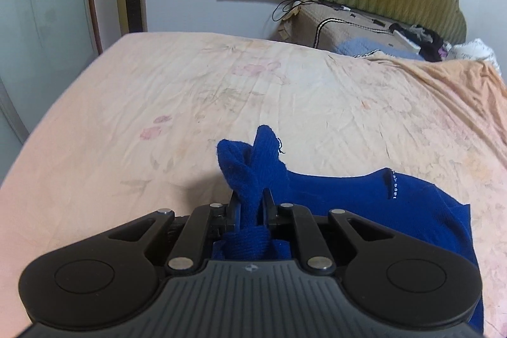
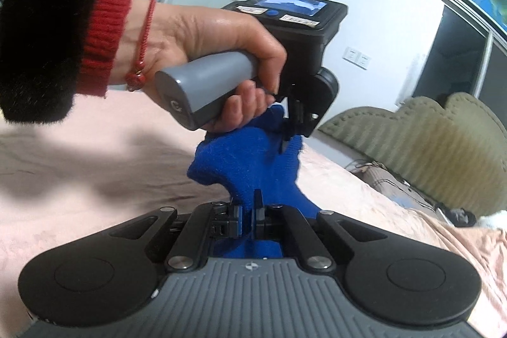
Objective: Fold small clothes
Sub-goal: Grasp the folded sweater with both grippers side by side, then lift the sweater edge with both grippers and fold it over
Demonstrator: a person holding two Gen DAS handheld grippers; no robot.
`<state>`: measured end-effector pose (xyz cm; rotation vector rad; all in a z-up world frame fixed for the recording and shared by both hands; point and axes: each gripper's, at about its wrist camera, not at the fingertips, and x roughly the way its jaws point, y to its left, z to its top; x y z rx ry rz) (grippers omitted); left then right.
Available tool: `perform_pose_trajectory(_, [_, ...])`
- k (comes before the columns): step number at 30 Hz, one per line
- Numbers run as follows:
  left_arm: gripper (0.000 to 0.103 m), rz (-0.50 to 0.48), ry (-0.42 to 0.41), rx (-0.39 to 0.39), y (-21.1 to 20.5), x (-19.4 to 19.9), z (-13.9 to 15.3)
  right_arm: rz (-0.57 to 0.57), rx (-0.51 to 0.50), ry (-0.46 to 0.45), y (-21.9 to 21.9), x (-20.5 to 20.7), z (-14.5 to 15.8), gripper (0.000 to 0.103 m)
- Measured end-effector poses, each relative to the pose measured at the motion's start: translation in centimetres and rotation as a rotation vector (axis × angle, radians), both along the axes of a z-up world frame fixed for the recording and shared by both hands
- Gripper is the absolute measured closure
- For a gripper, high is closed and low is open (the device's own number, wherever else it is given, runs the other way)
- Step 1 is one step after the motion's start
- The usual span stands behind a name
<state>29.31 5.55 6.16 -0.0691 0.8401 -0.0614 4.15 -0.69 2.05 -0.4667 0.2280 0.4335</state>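
Over bed (image 1: 158,78): one blue garment (image 1: 348,198); left tool (image 1: 250,201), right tool (image 2: 248,206) both clamping it.

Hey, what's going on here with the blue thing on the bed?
A person is folding a small blue knit garment on a bed with a peach sheet, using two handheld grippers. The left gripper and the right gripper each have their jaws shut on a bunched part of it. Part of it is raised; the rest lies on the sheet.
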Motion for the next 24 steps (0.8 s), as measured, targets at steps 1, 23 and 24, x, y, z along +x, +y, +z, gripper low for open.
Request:
perform_pose_trajectory(1, [0.092,-0.001,-0.001,0.008,-0.5,-0.1,0.2,-0.008,0.006,-0.001,-0.6,0.1,0.0,0.100])
perform_pose_trajectory(23, [0.092,-0.101,-0.054,0.114,-12.5,-1.6,2.3,-0.168,0.147,0.014,-9.1,-0.8,-0.1,0.100])
perform_pose_trajectory(24, [0.092,-0.109,-0.054,0.118,-13.1,-1.6,2.2,-0.174,0.154,0.016,-9.5,-0.7,-0.1,0.100])
